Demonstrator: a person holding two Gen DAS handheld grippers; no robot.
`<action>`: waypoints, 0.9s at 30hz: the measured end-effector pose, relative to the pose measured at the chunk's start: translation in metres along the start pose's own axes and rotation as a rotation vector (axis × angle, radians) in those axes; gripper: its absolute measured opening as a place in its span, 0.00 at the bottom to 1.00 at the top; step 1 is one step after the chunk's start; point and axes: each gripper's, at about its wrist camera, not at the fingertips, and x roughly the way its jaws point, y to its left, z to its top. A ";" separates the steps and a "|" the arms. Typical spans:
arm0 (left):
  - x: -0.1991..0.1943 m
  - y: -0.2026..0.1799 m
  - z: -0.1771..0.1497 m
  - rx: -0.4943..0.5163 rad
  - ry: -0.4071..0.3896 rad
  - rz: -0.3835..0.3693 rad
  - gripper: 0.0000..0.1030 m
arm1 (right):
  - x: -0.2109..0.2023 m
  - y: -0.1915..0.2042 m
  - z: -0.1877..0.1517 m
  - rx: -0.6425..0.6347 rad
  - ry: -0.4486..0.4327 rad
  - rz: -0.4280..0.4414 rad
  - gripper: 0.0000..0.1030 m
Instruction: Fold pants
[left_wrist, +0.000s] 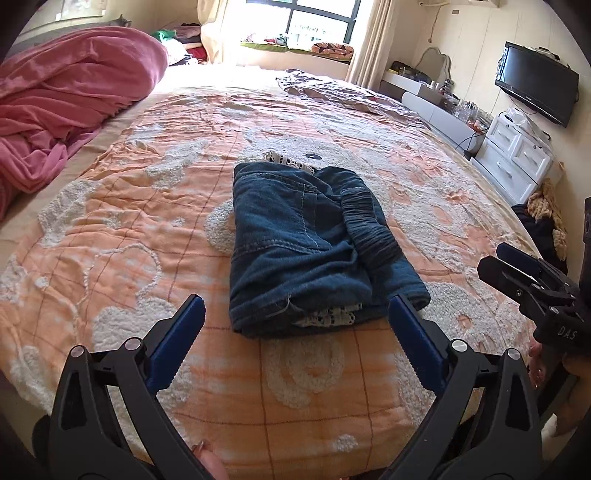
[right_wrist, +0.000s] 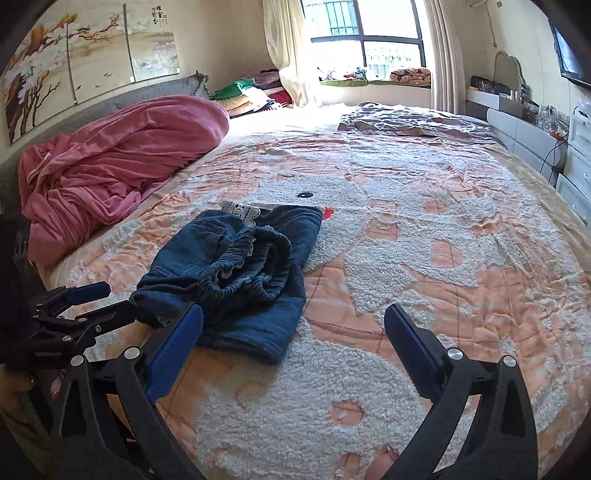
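A pair of dark blue denim pants (left_wrist: 310, 243) lies folded into a compact bundle on the orange and white bedspread (left_wrist: 147, 221), with white lace trim at its near and far ends. In the right wrist view the pants (right_wrist: 236, 273) show the elastic waistband bunched on top. My left gripper (left_wrist: 295, 317) is open and empty, just short of the bundle's near edge. My right gripper (right_wrist: 293, 325) is open and empty, to the right of the bundle. The right gripper also shows at the right edge of the left wrist view (left_wrist: 517, 266), and the left gripper at the left of the right wrist view (right_wrist: 85, 299).
A crumpled pink blanket (left_wrist: 70, 99) lies at the bed's left side. A grey quilt (left_wrist: 343, 92) lies at the far right corner. White drawers (left_wrist: 517, 155), a wall TV (left_wrist: 535, 81) and a dresser stand right of the bed. A window (right_wrist: 365, 37) is at the far end.
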 end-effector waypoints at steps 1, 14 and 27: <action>-0.003 -0.001 -0.004 -0.001 -0.006 0.002 0.91 | -0.003 0.001 -0.004 -0.009 0.001 0.000 0.95; -0.001 -0.005 -0.043 -0.006 0.049 0.014 0.91 | -0.016 0.011 -0.043 -0.038 0.034 -0.015 0.95; -0.006 -0.006 -0.048 -0.003 0.044 0.041 0.91 | -0.015 0.002 -0.051 -0.003 0.034 -0.026 0.95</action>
